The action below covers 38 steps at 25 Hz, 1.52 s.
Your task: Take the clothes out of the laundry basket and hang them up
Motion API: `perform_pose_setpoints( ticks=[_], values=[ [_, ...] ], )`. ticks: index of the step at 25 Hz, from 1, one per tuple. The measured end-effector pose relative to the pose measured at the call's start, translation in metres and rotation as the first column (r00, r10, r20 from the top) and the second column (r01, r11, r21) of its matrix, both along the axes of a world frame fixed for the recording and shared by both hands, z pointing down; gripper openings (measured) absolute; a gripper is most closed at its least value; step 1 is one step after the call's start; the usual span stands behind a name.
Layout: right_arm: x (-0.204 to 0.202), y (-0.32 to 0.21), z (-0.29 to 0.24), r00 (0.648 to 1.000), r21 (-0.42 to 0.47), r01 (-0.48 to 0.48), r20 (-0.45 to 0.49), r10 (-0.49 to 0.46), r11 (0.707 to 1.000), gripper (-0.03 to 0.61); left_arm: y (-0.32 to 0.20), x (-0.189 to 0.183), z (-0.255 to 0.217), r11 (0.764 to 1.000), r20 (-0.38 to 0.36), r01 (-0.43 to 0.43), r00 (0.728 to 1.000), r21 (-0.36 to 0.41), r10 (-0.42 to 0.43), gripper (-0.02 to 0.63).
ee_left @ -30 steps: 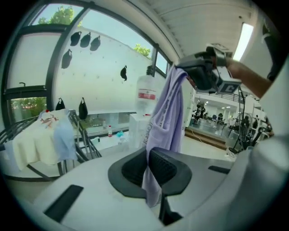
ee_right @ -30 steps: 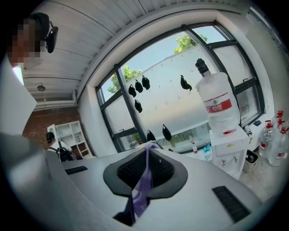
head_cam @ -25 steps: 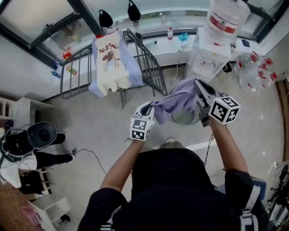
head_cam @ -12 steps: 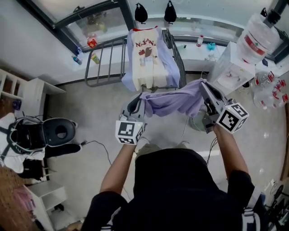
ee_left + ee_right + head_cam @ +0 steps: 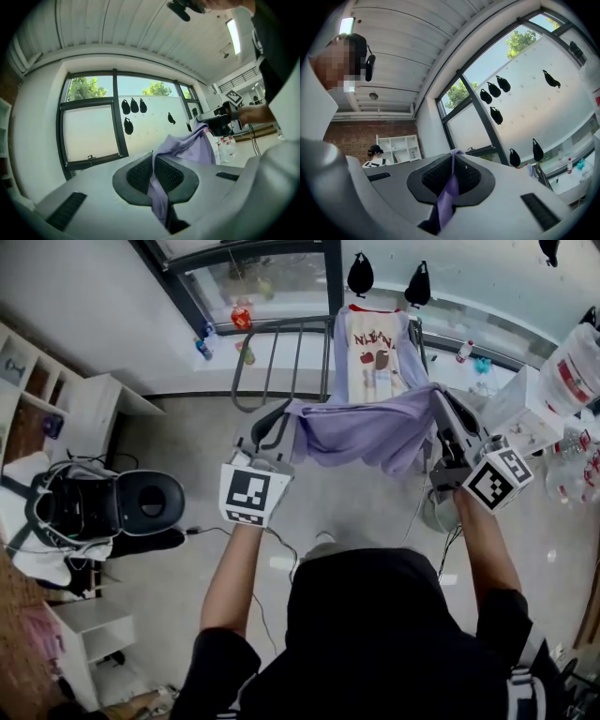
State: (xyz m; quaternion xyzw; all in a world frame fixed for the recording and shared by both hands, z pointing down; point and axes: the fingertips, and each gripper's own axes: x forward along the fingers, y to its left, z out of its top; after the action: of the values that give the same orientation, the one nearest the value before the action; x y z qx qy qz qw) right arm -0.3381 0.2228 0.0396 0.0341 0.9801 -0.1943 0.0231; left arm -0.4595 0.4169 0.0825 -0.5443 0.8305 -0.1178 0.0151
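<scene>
A lilac garment hangs stretched out between my two grippers, held up in front of the grey drying rack. My left gripper is shut on its left corner, and the cloth runs out from between the pads towards the other gripper. My right gripper is shut on the right corner, where a lilac strip is pinched in the jaws. A cream printed T-shirt is draped over the rack. The round laundry basket peeks out beside my right arm.
A black office chair and white shelves stand to the left. Large water bottles are at the right. Dark pouches hang on the window behind the rack. A cable lies on the floor.
Both grippers have risen and moved towards the rack with the lilac garment. It was bunched between them and is now pulled out wide.
</scene>
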Motion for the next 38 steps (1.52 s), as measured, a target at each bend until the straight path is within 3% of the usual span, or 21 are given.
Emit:
perform_pose_setpoints(
  ticks=[9, 14, 18, 23, 28, 34, 38],
  values=[
    [-0.108, 0.063, -0.033, 0.994, 0.036, 0.073, 0.076, -0.076, 0.997, 0.012, 0.072, -0.106, -0.039, 0.995, 0.072, 0.096, 0.993, 0.008, -0.097, 0.008],
    [-0.183, 0.069, -0.019, 0.991, 0.051, 0.117, 0.055, -0.119, 0.992, 0.012, 0.080, -0.184, -0.036, 0.984, 0.046, 0.179, 0.983, 0.015, -0.180, 0.008],
    [-0.239, 0.067, 0.009, 0.992, 0.041, 0.124, 0.028, -0.125, 0.991, 0.012, 0.074, -0.246, -0.012, 0.975, 0.031, 0.217, 0.976, -0.037, -0.216, 0.008],
    [-0.317, 0.044, 0.059, 0.995, -0.014, 0.096, -0.003, -0.096, 0.995, 0.012, 0.051, -0.331, 0.037, 0.965, 0.015, 0.222, 0.975, -0.138, -0.222, 0.008],
    [-0.400, -0.002, 0.116, 0.994, -0.071, 0.066, -0.084, -0.072, 0.995, 0.012, 0.004, -0.417, 0.100, 0.949, -0.069, 0.195, 0.974, -0.247, -0.217, 0.008],
    [-0.486, -0.046, 0.193, 0.963, -0.160, 0.101, -0.233, -0.137, 0.982, 0.012, -0.045, -0.500, 0.199, 0.913, -0.209, 0.179, 0.941, -0.366, -0.268, 0.009],
    [-0.522, -0.071, 0.263, 0.929, -0.196, 0.090, -0.336, -0.153, 0.977, 0.012, -0.068, -0.529, 0.271, 0.883, -0.282, 0.131, 0.918, -0.450, -0.279, 0.009]
  ],
)
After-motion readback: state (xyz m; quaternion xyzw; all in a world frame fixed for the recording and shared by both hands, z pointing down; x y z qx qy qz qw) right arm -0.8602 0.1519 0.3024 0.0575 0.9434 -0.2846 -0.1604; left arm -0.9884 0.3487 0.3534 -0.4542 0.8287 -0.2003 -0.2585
